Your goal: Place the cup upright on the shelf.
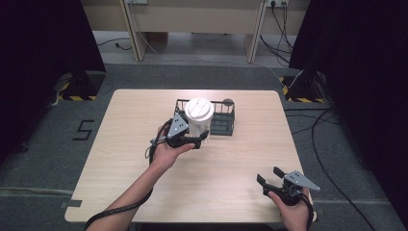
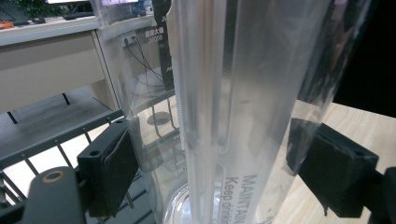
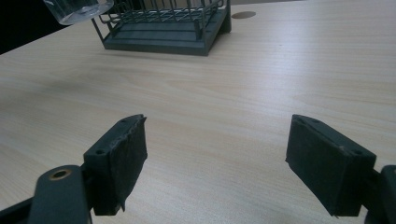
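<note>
So the whole thing came down to where the tall clear plastic tumbler with the white lid [image 1: 199,120] sat relative to the dark wire rack with the flat tray base [image 1: 222,126]. The left hand-held gripper [image 1: 196,141] had its two black pads pinching the tumbler's wall from either side, low on the body. In the left gripper view you could see the clear plastic [image 2: 233,116] filling the gap between the pads, and the rack's rails [image 2: 56,140] sat just behind and to the left of it.

The long axis of the tumbler was standing upright, maybe with a slight lean, lid up. From above it overlapped the rack's near-left corner, so it was right at the edge of the rack. In the right gripper view its clear bottom [image 3: 79,9] looked to hang just clear of the rack's rim [image 3: 163,44], so I'd guess it was lifted, but I couldn't tell for sure whether it was going in or out.

The right hand-held gripper [image 1: 272,176] was spread wide and holding nothing, down at the near-right corner of the pale wooden tabletop [image 1: 144,183], well apart from everything. So the left one was clearly the nearer hand, and my guess is any next move was a short one straight along that upright axis.
</note>
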Demonstrator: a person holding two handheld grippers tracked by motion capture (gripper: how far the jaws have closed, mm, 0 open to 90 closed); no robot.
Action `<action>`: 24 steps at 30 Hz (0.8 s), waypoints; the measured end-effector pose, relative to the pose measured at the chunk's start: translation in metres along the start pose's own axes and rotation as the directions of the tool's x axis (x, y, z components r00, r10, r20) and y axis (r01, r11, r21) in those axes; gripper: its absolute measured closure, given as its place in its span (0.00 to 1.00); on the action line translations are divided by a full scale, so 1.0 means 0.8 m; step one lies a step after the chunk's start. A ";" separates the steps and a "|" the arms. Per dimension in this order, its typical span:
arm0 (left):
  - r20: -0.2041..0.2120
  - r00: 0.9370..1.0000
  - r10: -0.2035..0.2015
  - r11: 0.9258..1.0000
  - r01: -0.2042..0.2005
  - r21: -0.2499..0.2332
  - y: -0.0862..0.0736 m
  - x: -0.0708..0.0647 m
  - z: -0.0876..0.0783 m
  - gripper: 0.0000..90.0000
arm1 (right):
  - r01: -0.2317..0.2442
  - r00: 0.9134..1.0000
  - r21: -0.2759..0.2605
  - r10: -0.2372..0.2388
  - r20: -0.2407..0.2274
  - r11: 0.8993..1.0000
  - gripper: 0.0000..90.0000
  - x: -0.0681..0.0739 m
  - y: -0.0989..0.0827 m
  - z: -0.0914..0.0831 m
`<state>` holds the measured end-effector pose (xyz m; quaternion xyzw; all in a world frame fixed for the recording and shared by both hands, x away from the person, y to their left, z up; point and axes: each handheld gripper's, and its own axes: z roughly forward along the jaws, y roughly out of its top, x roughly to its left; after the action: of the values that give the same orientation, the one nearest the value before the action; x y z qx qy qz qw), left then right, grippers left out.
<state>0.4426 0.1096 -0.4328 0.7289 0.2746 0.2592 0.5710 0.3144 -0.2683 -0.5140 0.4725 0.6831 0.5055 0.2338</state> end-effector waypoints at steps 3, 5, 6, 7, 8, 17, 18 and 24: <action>-0.005 1.000 0.002 1.000 -0.002 -0.002 0.003 0.002 0.002 0.20 | 0.000 1.000 0.000 0.000 0.001 1.000 0.23 0.000 0.000 0.000; -0.008 1.000 0.003 1.000 -0.004 -0.003 0.005 0.003 0.004 0.20 | 0.002 1.000 -0.001 -0.002 0.001 1.000 0.23 0.000 0.000 0.000; -0.008 1.000 0.003 1.000 -0.004 -0.003 0.005 0.003 0.004 0.20 | 0.002 1.000 -0.001 -0.002 0.001 1.000 0.23 0.000 0.000 0.000; -0.008 1.000 0.005 1.000 -0.005 -0.002 0.006 0.004 0.004 0.20 | 0.000 1.000 0.000 0.000 0.001 1.000 0.23 0.000 0.000 0.000; -0.009 1.000 0.005 1.000 -0.005 -0.002 0.007 0.004 0.005 0.20 | 0.000 1.000 0.000 0.000 0.001 1.000 0.23 0.000 0.000 0.000; -0.018 1.000 0.008 1.000 -0.008 -0.007 0.014 0.008 0.010 0.20 | 0.000 1.000 0.000 0.000 0.001 1.000 0.23 0.000 0.000 0.000; -0.018 1.000 0.008 1.000 -0.008 -0.007 0.015 0.008 0.011 0.20 | 0.001 1.000 0.000 -0.001 0.000 1.000 0.23 0.000 0.000 0.000; -0.020 1.000 0.009 1.000 -0.009 -0.009 0.020 0.010 0.016 0.20 | 0.007 1.000 -0.001 -0.007 0.003 1.000 0.23 0.000 0.000 0.000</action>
<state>0.4593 0.1033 -0.4194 0.7250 0.2760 0.2702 0.5702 0.3145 -0.2685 -0.5140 0.4709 0.6841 0.5042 0.2366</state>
